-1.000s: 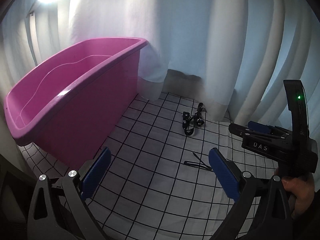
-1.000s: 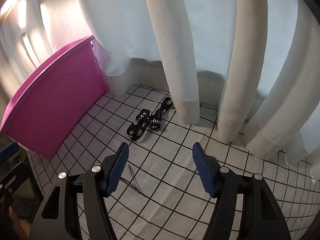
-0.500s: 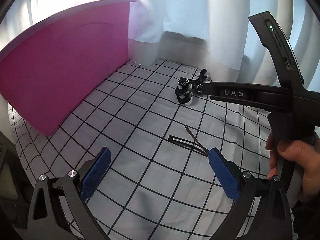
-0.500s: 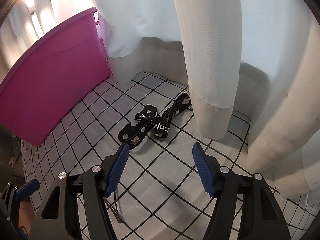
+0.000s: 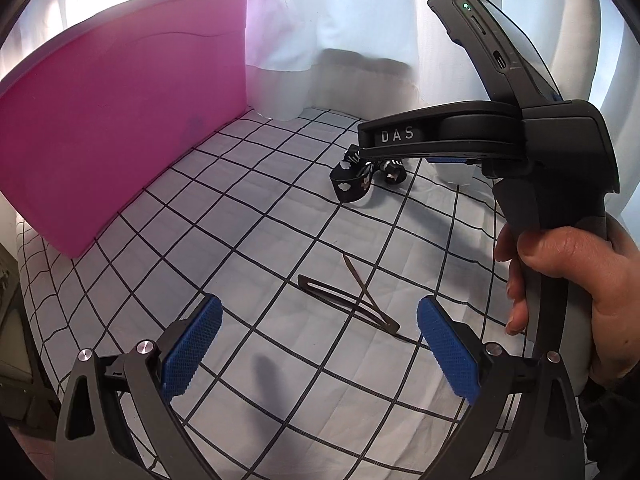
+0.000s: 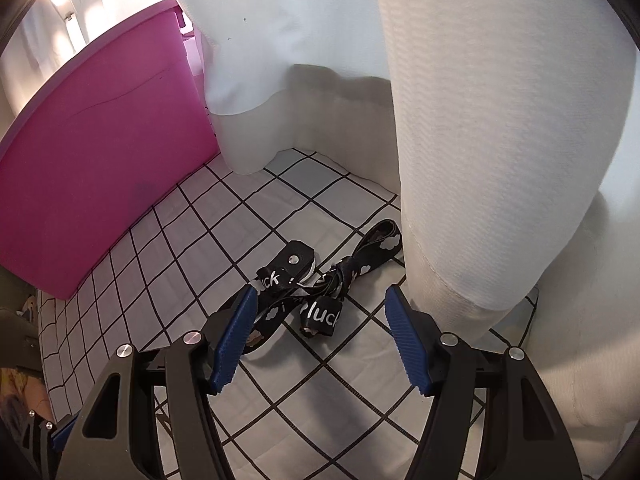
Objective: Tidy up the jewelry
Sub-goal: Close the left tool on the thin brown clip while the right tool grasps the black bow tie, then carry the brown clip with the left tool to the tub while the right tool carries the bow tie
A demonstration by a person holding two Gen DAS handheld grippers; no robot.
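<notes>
We see white curtains behind a pink tub on a grid-patterned surface. Our right gripper, marked "DAS", spreads its fingers empty above a black strap reading "luck", beside the curtain. Our left gripper also holds its fingers spread and empty, near a brown hair clip lying flat.

Right gripper open over black lanyard — pink bin beside

Matt pink plastic tub, woven printed strap, ribbed cloth curtain.
</notes>
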